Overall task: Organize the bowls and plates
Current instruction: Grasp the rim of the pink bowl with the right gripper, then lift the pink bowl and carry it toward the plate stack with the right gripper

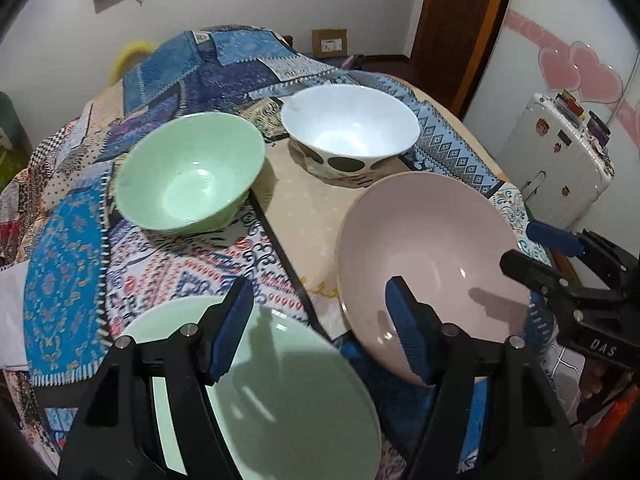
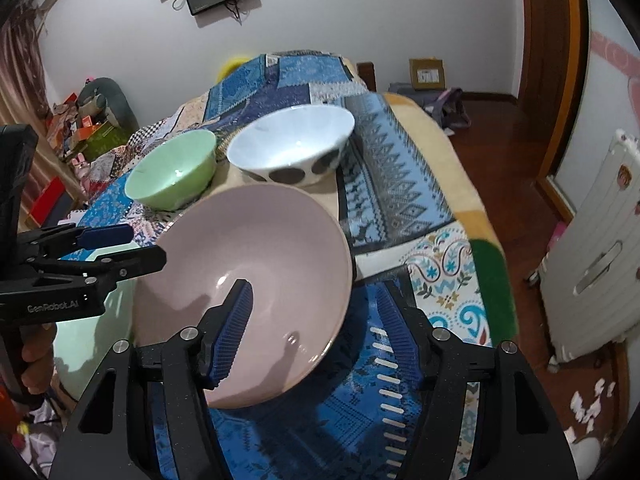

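A large pink bowl (image 2: 256, 248) sits tilted on the patchwork cloth (image 2: 400, 184), beside a pale green plate (image 1: 288, 400). My right gripper (image 2: 316, 326) is open and straddles the bowl's near right rim, one finger inside and one outside, pads clear of the wall. My left gripper (image 1: 320, 330) hangs open over the far edge of the green plate, gripping nothing; the pink bowl (image 1: 432, 256) lies behind its right finger. Farther back stand a green bowl (image 1: 188, 172) and a white bowl with dark spots (image 1: 350, 128). Each gripper shows in the other's view: right gripper (image 1: 520, 246), left gripper (image 2: 120, 248).
The table's right edge drops to a wooden floor (image 2: 500, 152), where a white suitcase (image 2: 592, 280) stands. A cardboard box (image 1: 329, 42) sits by the far wall next to a wooden door frame (image 1: 460, 20). Clutter is piled at far left (image 2: 84, 128).
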Available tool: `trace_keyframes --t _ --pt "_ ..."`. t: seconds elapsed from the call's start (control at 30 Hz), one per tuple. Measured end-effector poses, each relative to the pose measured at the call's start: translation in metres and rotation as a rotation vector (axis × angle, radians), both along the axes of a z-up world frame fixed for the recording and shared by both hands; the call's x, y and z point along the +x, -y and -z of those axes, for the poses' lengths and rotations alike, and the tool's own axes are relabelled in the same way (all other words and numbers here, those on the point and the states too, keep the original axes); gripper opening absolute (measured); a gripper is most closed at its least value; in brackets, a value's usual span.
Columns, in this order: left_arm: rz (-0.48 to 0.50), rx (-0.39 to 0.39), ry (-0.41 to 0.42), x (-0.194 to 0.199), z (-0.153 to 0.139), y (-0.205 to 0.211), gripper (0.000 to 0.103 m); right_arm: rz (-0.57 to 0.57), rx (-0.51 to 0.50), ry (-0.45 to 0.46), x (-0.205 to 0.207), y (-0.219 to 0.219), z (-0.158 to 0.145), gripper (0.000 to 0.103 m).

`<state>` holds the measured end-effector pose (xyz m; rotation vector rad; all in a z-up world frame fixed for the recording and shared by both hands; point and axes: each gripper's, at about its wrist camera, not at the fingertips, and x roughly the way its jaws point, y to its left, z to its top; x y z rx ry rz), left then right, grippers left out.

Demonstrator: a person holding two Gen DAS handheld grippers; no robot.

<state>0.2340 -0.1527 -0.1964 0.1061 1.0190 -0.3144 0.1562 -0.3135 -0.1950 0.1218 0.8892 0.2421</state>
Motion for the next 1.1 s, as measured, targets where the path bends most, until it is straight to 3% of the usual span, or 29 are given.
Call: trace_keyframes --t 0.13,0.4,0.57,0.83,1.1 --pt "0.017 -0.003 -0.026 0.008 0.011 0.008 0.066 -0.009 0.030 -0.033 0.002 0.002 0.009 0.047" --pt "0.045 -0.014 -0.087 0.018 0.030 0.018 0.042 -0.020 0.076 -0.073 0.003 0.003 0.022 0.030" --pt "0.065 -0.035 -0.141 0.019 0.041 0.022 0.022 -0.022 0.090 -0.082 0.002 0.001 0.024 0.026" --pt "0.052 -0.039 -0.140 0.012 0.037 0.024 0.021 -0.011 0.059 -0.085 0.002 -0.004 0.016 0.026" --pt "0.044 -0.063 -0.093 -0.003 0.012 0.014 0.021 -0.016 0.054 -0.043 -0.011 -0.010 -0.006 0.026"
